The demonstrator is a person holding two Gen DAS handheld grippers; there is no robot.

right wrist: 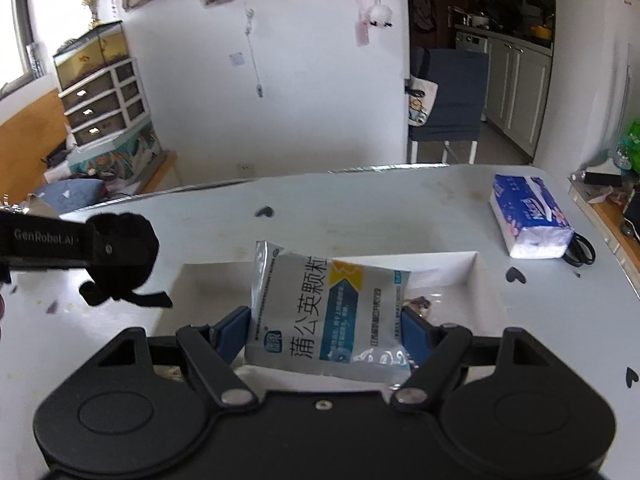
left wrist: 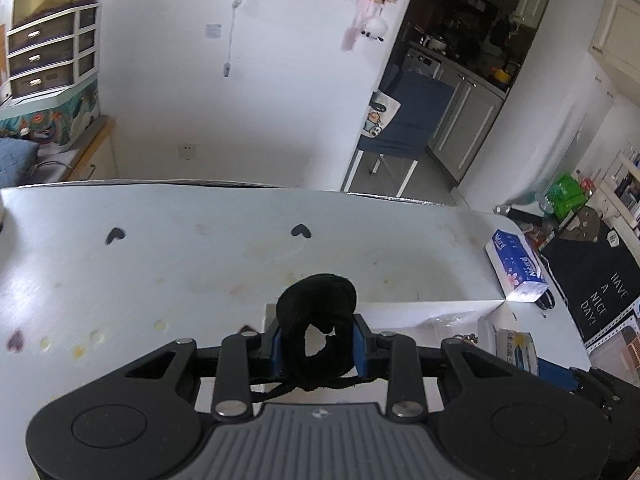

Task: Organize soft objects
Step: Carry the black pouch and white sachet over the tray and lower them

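Note:
In the left wrist view my left gripper is shut on a black rolled cloth, whose loose ends hang below the blue pads. It is above the near left corner of a shallow white box. In the right wrist view my right gripper is shut on a silver and blue printed packet, held upright over the white box. The left gripper shows there at the left edge with the black roll in it. The packet also shows at the right of the left wrist view.
The white table carries black heart stickers and stains. A blue and white tissue pack lies at its far right with black scissors beside it. A small item lies inside the box. A blue chair stands beyond the table.

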